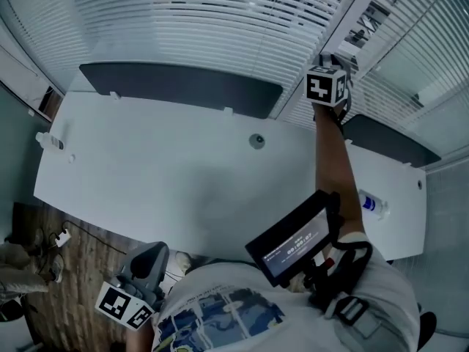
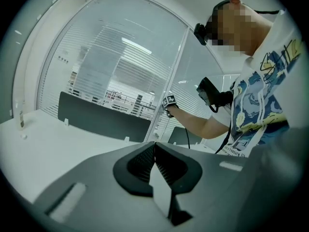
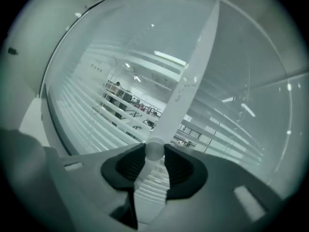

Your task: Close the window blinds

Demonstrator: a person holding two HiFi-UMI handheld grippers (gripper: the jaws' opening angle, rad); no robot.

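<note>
Writing:
- No brand name is legible.
- The chest-mounted device point(image 1: 293, 242) shows a line of pale characters on its dark screen, too small to read.
- The T-shirt point(image 2: 260, 105) carries a blue and white graphic with a line of small print under it, not surely readable.
- The bottle point(image 1: 374, 204) has a blue label, text unresolved.
- The marker cube on each gripper shows black-and-white squares only.

Grippers:
- The right gripper point(image 3: 155, 153) is raised to the far right at the window, beside the white mullion point(image 1: 359, 17). Its jaws are clamped on the blind wand point(image 3: 154, 149), with the rounded translucent knob between the jaw tips and the stem running down between the pads.
- The left gripper point(image 2: 154, 146) is low at the near left, off the desk edge and over the floor. Its jaws are pressed together with nothing between them.

Task object:
- The window blinds point(image 1: 205, 17) span the far side behind the desk.
- The slats stand apart. In the right gripper view, a lit office interior shows through the gaps.

Surface:
- The white desk point(image 1: 168, 174) is mostly bare.
- A dark divider panel point(image 1: 179, 86) runs along its far edge, and a second one sits further right.
- A round grommet point(image 1: 256, 141) lies near the desk centre.
- A small white object point(image 1: 50, 141) sits at the left end.
- The bottle lies on the right part of the desk, near the person's right arm.

Room:
- The wood-pattern floor point(image 1: 80, 270) is at the near left, with a power strip point(image 1: 62, 237) and cable on it.
- Glass partitions with blinds enclose the far and right sides.
</note>
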